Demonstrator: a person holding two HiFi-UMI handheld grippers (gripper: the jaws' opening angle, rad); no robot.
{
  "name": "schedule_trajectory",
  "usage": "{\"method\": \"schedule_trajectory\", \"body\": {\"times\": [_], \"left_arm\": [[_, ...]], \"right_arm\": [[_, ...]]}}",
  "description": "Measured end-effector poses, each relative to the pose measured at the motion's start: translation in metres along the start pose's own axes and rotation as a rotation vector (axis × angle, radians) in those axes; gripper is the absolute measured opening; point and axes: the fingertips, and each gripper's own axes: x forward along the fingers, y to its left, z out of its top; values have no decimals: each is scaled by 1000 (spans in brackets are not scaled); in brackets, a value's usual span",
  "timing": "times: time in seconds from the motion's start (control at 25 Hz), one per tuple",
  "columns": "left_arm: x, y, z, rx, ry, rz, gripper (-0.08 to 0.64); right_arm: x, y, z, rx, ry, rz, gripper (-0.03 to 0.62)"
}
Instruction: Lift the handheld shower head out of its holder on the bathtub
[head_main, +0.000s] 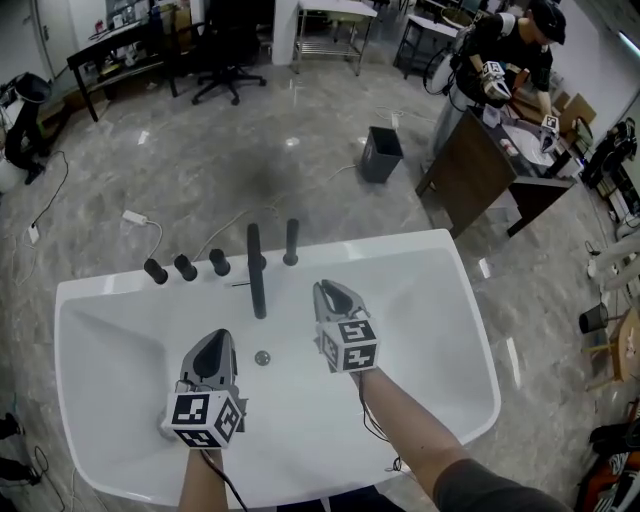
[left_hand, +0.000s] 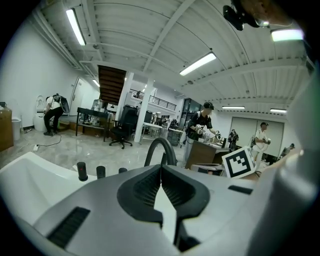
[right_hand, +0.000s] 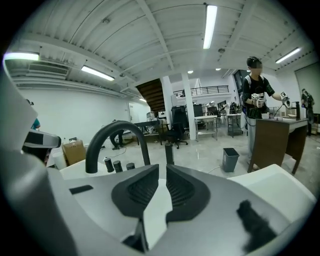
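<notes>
The handheld shower head (head_main: 291, 241) is a black upright rod standing in its holder on the far rim of the white bathtub (head_main: 400, 248), just right of the curved black spout (head_main: 256, 272). My right gripper (head_main: 328, 291) hovers over the tub a short way in front of the shower head, jaws shut and empty. In the right gripper view the shower head (right_hand: 169, 153) stands just past the shut jaws (right_hand: 162, 167), right of the spout (right_hand: 116, 137). My left gripper (head_main: 213, 346) is lower left over the basin, shut on nothing (left_hand: 161, 167).
Three black knobs (head_main: 185, 267) line the rim left of the spout. A drain (head_main: 263, 357) lies in the tub floor between my grippers. Beyond the tub are a grey bin (head_main: 381, 153), a brown desk with a person (head_main: 505, 60), and cables on the marble floor.
</notes>
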Motion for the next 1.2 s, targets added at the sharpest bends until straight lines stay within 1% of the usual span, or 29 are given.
{"method": "schedule_trajectory", "body": {"times": [0.12,0.2,0.28,0.36,0.52,0.64,0.88,1.04,1.2], "left_arm": [[15,3,-2,8,-7,-4,17],[23,5,-5,18,-7,-4,17],[31,10,-9,47,-1,7,17],[37,17,-15,63,4,18,17],[46,28,-24,41,6,31,17],[52,32,-33,39,6,31,17],[66,40,-45,30,7,31,17],[75,47,-49,18,2,38,17],[82,54,-52,16,0,40,17]], "right_arm": [[18,-6,-8,-25,12,6,32],[29,-10,-11,-24,13,12,55],[41,-13,-15,-21,15,17,83],[52,-17,-19,-40,15,15,97],[72,-17,-23,-100,13,20,118],[89,-19,-30,-87,7,28,150],[130,-27,-43,-93,28,9,156],[147,-36,-46,-94,21,-18,155],[162,-36,-51,-105,26,-1,156]]}}
